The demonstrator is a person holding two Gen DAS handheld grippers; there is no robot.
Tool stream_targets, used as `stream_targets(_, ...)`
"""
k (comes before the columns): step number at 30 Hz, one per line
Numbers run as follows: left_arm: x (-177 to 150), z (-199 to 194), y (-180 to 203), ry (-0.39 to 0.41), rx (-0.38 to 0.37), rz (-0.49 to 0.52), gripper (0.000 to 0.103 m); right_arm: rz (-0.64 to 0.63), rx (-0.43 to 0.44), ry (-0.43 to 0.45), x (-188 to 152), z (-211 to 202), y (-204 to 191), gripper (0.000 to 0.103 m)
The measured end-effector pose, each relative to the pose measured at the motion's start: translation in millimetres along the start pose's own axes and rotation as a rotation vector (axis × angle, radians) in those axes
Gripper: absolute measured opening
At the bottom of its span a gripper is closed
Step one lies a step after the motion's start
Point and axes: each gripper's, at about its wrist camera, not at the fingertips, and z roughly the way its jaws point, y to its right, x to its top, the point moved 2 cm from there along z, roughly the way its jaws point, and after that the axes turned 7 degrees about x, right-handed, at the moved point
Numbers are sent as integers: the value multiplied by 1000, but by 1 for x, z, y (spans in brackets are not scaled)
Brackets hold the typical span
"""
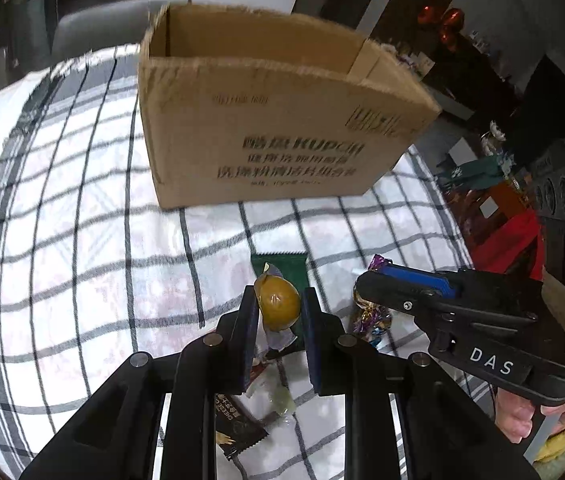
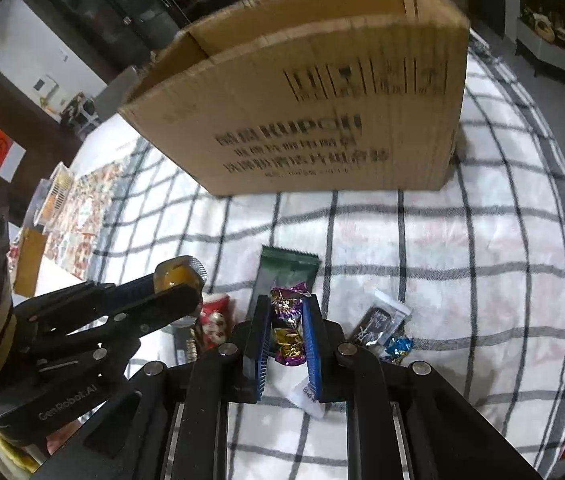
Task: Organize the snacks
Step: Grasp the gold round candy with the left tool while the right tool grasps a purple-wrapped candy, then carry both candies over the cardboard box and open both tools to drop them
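Left gripper pinches a round amber wrapped sweet; right gripper clamps a purple-and-gold foil candy, both above the checked tablecloth, the open cardboard box near its far edge.

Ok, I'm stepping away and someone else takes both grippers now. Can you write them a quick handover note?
Left gripper: shut on a yellow-brown wrapped candy, lifted off the cloth.
Right gripper: shut on a purple-and-gold wrapped candy, also lifted.
Cardboard box: open-topped, standing behind the snacks on the checked tablecloth; its inside is not visible.
Left to do: drop both candies in, presumably, then collect the green packet, blue foil candy and other wrappers.
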Motion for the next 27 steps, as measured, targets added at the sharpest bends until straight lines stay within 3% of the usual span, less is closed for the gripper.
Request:
stream_targets(15, 28, -73, 18, 209, 24, 48, 22, -51, 30, 204, 24, -72, -28, 17)
stream_targets(27, 61, -105, 23, 303, 28, 67, 22, -84, 18, 329, 60, -109, -42, 17)
